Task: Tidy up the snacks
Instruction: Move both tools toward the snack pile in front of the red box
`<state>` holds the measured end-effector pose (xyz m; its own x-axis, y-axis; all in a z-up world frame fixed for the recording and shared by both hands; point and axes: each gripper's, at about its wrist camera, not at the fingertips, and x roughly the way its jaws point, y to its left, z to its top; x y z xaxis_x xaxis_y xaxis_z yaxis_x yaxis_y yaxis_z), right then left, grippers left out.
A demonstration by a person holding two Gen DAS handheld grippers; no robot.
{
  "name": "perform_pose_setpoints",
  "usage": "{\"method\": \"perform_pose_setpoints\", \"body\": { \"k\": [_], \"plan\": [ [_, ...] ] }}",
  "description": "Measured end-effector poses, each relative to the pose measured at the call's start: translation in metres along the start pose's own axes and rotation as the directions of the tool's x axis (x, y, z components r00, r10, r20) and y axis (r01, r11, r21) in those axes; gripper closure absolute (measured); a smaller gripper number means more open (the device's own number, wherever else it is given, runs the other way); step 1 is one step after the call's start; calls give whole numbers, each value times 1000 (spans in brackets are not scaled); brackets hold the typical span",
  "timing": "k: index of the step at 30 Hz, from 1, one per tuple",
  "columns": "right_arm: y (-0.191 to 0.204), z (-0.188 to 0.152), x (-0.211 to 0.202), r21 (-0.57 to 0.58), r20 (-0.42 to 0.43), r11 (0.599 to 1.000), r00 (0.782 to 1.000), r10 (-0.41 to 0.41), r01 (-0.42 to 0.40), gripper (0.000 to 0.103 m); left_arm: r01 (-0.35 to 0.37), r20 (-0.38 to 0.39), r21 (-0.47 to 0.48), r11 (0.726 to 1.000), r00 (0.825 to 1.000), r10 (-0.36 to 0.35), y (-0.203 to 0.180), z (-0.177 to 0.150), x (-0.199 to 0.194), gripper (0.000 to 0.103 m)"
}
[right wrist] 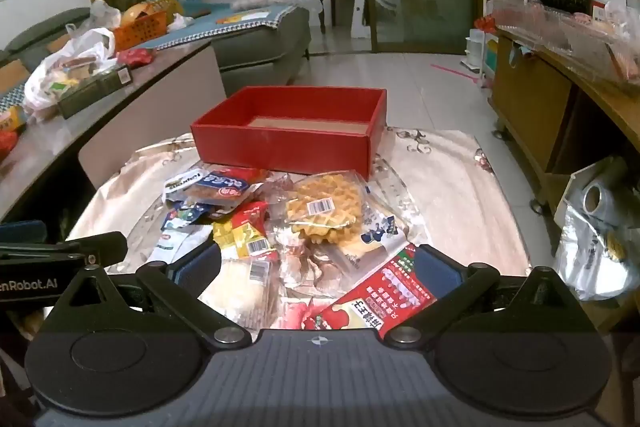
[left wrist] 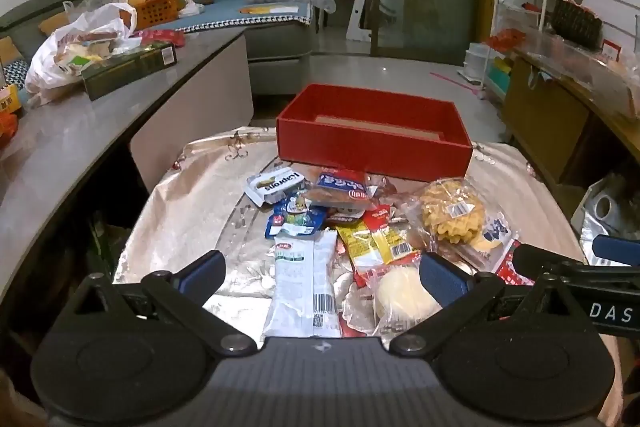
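Both the left gripper (left wrist: 322, 273) and right gripper (right wrist: 318, 265) hover with fingers wide, empty, above the snack pile (left wrist: 360, 227); the red box (left wrist: 374, 133) waits at twelve o'clock. Best pick the topmost packet first.

I see a table under a shiny floral cloth (left wrist: 192, 203). On it, at the far side, sits a red box (left wrist: 374, 143). Just in front of the box lies a heap of snacks (left wrist: 360, 227): a waffle pack (right wrist: 326, 205), a long white packet (left wrist: 300, 287), a red-and-yellow packet (right wrist: 250, 227).
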<state>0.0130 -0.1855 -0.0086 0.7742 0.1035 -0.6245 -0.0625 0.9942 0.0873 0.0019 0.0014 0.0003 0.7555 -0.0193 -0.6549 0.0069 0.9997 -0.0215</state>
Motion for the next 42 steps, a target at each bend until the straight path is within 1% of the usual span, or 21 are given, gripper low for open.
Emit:
{"method": "perform_pose_setpoints", "body": {
  "k": [1,2,3,4,8,9,11,16,25,32,38,42],
  "plan": [
    [0,0,0,0,-1,1000,1000,-1,1,0,-2,1,4,1000,1000,2,0,0,0,4],
    [0,0,1,0,-3,1000,1000,-3,3,0,-4,3,12,1000,1000,4,-1,-11,4,4],
    [0,0,1,0,-5,1000,1000,-4,4,0,-9,3,20,1000,1000,9,-1,-14,5,4],
    [1,-1,1,0,-8,1000,1000,-3,3,0,-7,-5,20,1000,1000,7,-2,-11,11,4],
    [3,-3,3,-8,-24,1000,1000,-14,13,0,-13,-43,33,999,999,14,-1,-17,20,4],
    [3,-8,7,-15,-34,1000,999,-15,15,0,-15,-49,33,999,999,16,0,-19,22,4],
    [3,-4,11,-16,-56,1000,998,-17,16,0,-14,-63,33,999,998,16,0,-14,16,4],
    [5,-5,10,-21,-70,1000,997,-14,12,0,-15,-103,39,999,995,19,-1,-16,23,4],
    [7,-8,18,-31,-112,999,993,-24,21,0,-13,-148,36,999,989,18,-1,-20,34,4],
    [7,-10,23,-35,-140,999,990,-28,23,0,-18,-169,37,999,985,24,0,-22,39,4],
    [9,-12,27,-45,-165,998,986,-38,31,0,-40,-190,49,998,980,48,-1,-22,43,5],
    [11,-14,29,-53,-181,998,983,-38,29,0,-43,-198,48,998,979,52,0,-23,44,5]
  ]
}}
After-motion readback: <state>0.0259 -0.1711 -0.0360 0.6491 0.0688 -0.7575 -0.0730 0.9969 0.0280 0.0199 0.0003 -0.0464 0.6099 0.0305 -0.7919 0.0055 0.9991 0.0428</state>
